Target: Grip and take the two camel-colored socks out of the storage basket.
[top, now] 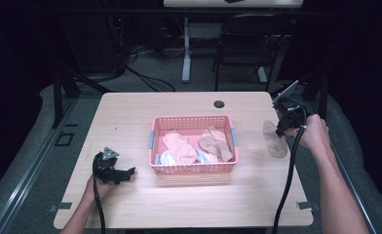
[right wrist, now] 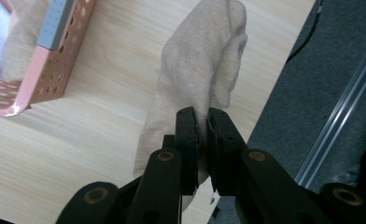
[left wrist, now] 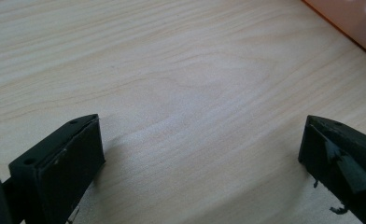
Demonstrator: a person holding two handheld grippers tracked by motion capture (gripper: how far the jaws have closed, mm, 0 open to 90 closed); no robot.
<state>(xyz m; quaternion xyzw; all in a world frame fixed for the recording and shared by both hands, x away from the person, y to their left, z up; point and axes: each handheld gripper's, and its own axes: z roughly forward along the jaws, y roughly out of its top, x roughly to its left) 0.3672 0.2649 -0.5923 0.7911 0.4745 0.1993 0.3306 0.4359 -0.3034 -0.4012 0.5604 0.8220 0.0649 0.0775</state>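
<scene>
A beige sock (top: 274, 140) (right wrist: 197, 70) hangs from my right gripper (top: 280, 130) (right wrist: 203, 121), just off the table's right side and to the right of the pink basket (top: 193, 168) (right wrist: 55, 56). The jaws are shut on the sock's edge, and its lower end droops toward the wooden table (top: 130, 107). Inside the basket lie several more socks (top: 217, 142), beige, peach and white. My left gripper (top: 128, 173) (left wrist: 200, 154) rests low over bare wood left of the basket, its jaws open with nothing between them.
A round cable hole (top: 219, 104) sits near the table's far edge. A chair (top: 247, 44) and a table leg (top: 186, 48) stand beyond the table on the grey floor. The table's right edge (right wrist: 270, 107) lies close under the hanging sock.
</scene>
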